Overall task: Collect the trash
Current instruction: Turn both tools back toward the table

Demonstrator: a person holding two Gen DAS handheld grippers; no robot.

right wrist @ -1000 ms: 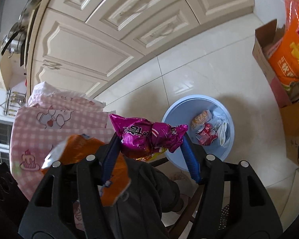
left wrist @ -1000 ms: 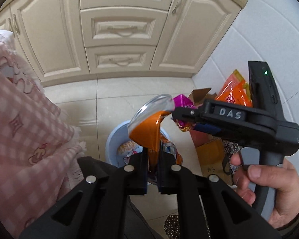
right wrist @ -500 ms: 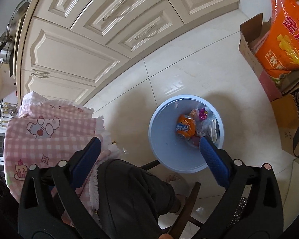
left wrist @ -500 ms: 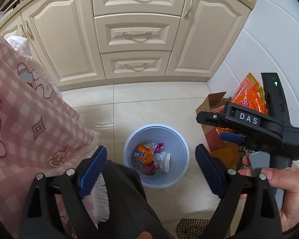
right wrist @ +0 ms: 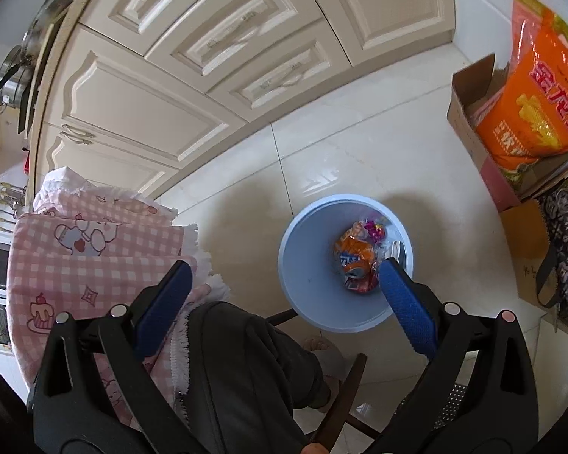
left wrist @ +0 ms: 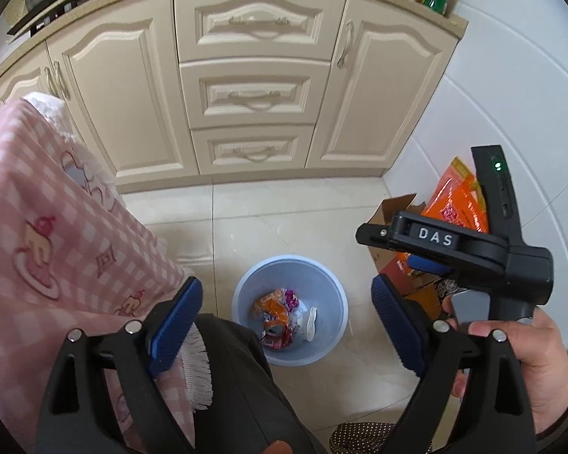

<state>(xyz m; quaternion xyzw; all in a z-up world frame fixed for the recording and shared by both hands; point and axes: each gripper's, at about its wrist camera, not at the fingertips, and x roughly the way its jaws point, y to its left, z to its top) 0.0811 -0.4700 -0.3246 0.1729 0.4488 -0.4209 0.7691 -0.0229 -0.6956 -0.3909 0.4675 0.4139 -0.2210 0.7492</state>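
- The trash [left wrist: 280, 316], crumpled wrappers and a soda can, lies in the blue bin [left wrist: 331, 291] on the floor.
- Left hand-held gripper [left wrist: 284, 325] and right hand-held gripper [right wrist: 284, 295]: jaws wide apart, empty.
- Such trash looks light, thin and slippery; pinch a crumpled fold.

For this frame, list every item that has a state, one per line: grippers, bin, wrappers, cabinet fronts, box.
left gripper: open, nothing between the fingers
right gripper: open, nothing between the fingers
blue bin: upright on the floor, no lid, trash at the bottom
orange wrapper: lying in the bin
purple wrapper: lying in the bin
cabinet drawers: shut
cabinet doors: shut
cardboard box: flaps open, orange bag inside
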